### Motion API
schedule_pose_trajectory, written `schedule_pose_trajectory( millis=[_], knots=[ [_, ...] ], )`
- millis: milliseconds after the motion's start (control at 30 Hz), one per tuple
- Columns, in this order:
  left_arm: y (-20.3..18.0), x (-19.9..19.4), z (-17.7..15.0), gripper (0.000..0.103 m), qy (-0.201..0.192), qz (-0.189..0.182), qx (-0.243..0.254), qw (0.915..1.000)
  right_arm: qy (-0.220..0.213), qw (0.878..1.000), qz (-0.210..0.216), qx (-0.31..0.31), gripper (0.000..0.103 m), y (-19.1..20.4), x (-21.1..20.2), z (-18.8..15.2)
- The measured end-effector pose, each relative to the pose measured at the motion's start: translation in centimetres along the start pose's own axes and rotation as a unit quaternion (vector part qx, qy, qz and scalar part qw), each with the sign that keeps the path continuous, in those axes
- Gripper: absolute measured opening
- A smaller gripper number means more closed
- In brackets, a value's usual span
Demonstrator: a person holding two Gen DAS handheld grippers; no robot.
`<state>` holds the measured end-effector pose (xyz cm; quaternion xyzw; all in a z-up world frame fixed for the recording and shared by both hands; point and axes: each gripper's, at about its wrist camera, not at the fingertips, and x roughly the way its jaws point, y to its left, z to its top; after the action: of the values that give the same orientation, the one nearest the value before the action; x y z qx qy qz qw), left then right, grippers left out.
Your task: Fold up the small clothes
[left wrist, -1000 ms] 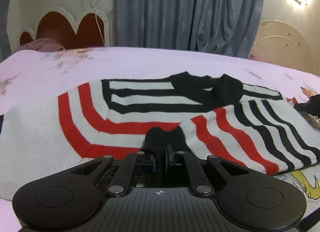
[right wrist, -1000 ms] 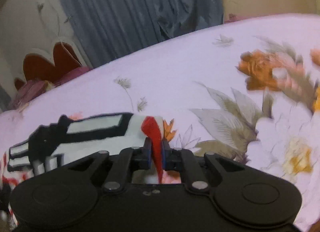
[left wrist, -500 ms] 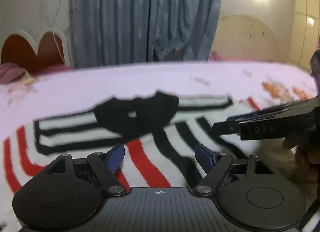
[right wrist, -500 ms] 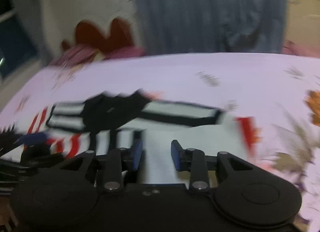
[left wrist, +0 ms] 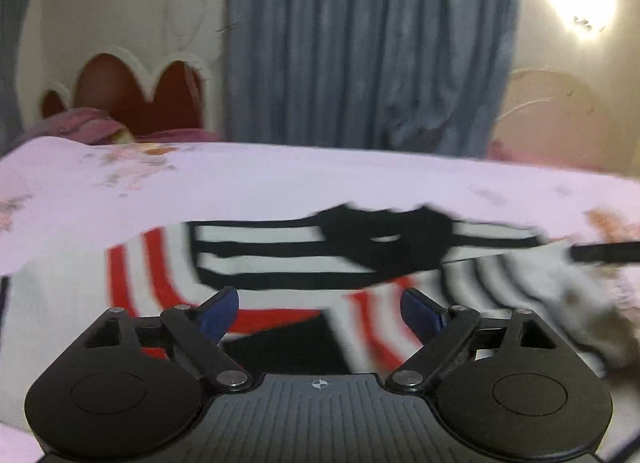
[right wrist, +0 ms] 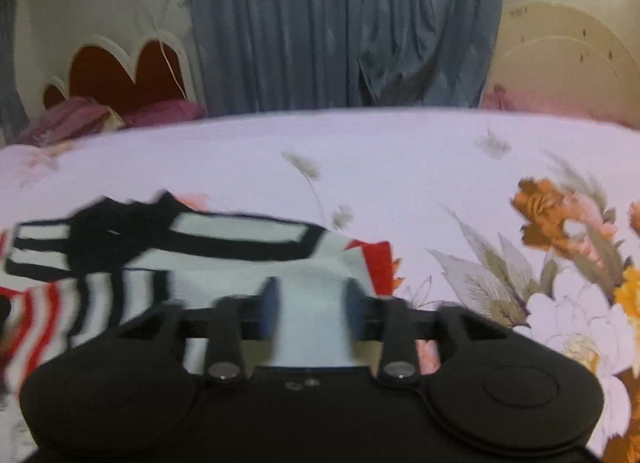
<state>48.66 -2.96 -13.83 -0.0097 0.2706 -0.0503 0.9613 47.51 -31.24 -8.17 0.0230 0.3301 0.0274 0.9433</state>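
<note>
With both claws loosened over the garment, I had nothing in hand: my left claw (left wrist: 320, 313) had just been opening and stood wide, its blue pads well apart above the knit, no cloth pinched between them; my right claw (right wrist: 310, 303) had just been opening too, but only partway, with the white panel lying under the gap and neither pad pressing on it. The small knitted sweater with red, black and white stripes and a black collar (left wrist: 280, 259) lay on the pale lilac floral bedsheet (right wrist: 400, 167), its sleeves brought in over the body, collar toward the far side.

What I judged most likely to go wrong was the soft knit springing back: a folded sleeve sitting loose on top could slide off if a claw brushed it on the way past, and my right pads were close enough to the white panel to snag it. The blur in both views also made the hem edges hard to place, so a regrasp might catch one layer instead of two.

Room was generous. The sheet was bare beyond the collar up to the blue-grey curtain (left wrist: 360, 43) and the red scalloped headboard (left wrist: 132, 91), and to the right of the sweater's red-tipped edge only printed flowers lay. From the left view the other claw's dark finger (left wrist: 604, 253) reached in at the right, just beside the sweater.
</note>
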Motion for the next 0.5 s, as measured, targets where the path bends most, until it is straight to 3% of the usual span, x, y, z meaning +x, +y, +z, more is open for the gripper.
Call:
schedule_pose_trajectory(
  millis=[67,200,233,300,367,500],
  knots=[
    [-2.2,-0.3,-0.6,0.088,0.012,-0.024,0.034,0.999,0.006,1.0,0.021,0.011,0.035,0.6,-1.8,-0.9],
    [-4.6,0.4,-1.6,0.088,0.039,-0.052,0.058,0.9962,0.015,0.999,0.039,-0.014,0.036,3.8,-4.5,-3.4],
    [-4.8,0.4,-1.9,0.088,0.048,-0.051,0.065,0.9954,0.019,0.999,0.034,-0.027,0.037,4.6,-5.0,-4.1],
    [-4.5,1.2,-2.7,0.089,0.09,-0.013,0.092,0.9916,0.042,0.998,-0.001,-0.051,0.036,5.2,-5.1,-5.2],
    [-3.0,0.9,-3.1,0.098,0.1,-0.005,0.074,0.9922,0.063,0.996,-0.041,-0.05,0.034,4.0,-5.2,-6.5],
    [-1.7,0.6,-2.3,0.098,0.09,-0.016,0.052,0.9944,0.07,0.996,-0.047,-0.042,0.033,3.4,-5.8,-6.0]
  ],
)
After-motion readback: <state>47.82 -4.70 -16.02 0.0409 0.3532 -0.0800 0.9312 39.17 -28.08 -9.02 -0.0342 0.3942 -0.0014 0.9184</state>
